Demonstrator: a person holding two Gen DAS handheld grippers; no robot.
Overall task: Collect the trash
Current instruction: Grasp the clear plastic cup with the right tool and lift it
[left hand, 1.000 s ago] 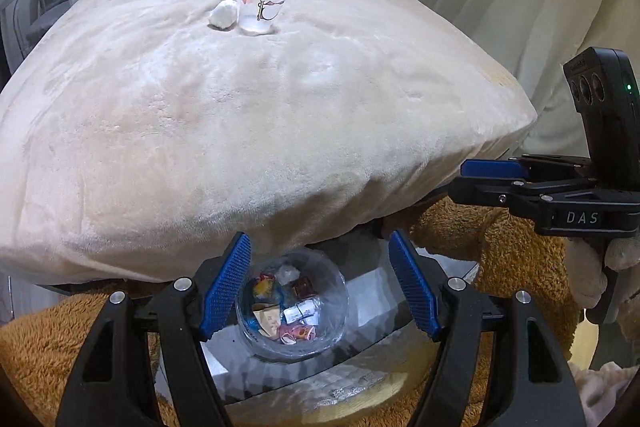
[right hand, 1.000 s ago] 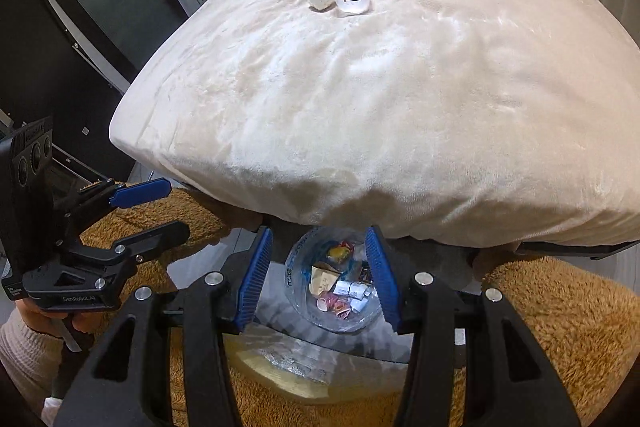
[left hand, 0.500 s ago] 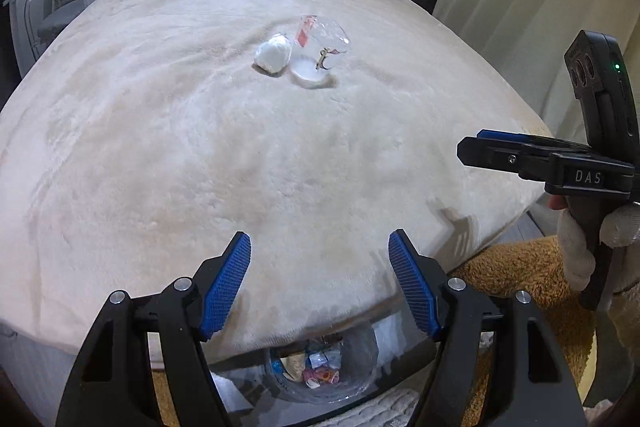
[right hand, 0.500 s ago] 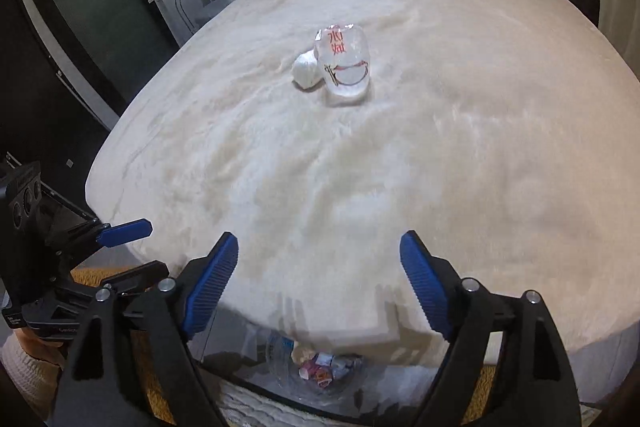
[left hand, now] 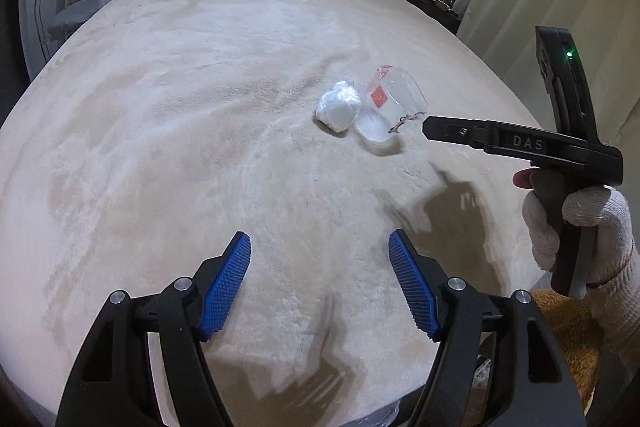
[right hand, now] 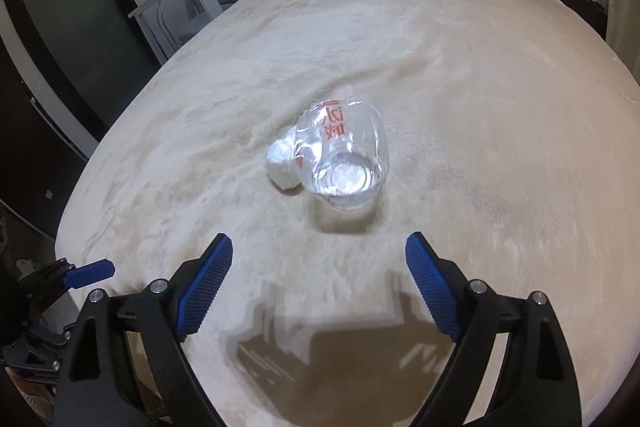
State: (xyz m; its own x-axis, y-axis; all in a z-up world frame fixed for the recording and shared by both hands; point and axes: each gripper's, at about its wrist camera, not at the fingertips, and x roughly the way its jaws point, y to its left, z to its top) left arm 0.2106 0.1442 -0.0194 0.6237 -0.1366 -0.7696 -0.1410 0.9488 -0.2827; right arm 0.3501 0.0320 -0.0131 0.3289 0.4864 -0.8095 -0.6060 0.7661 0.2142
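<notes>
1. Hovering now over the cream plush bed (left hand: 200, 131), both tools having risen and advanced since a second ago; the clear bowl of wrappers seen below the bed edge then is gone from both views.
2. Left tool (left hand: 319, 287) gaping wide, blue pads well apart, holding nothing, well short of the trash.
3. Right tool (right hand: 318, 297) likewise spread wide and empty, pointing at the clear plastic cup (right hand: 344, 163) lying tipped on the bed just ahead, far larger in view than before.
4. Crumpled white tissue (right hand: 280, 165) resting against the cup's left side, touching it.
5. Showing red printed characters on the cup wall, not readable.
6. Reading "DAS" in white on the right tool's black body (left hand: 528, 143), gripped by a white knit-gloved hand (left hand: 576, 227).
</notes>
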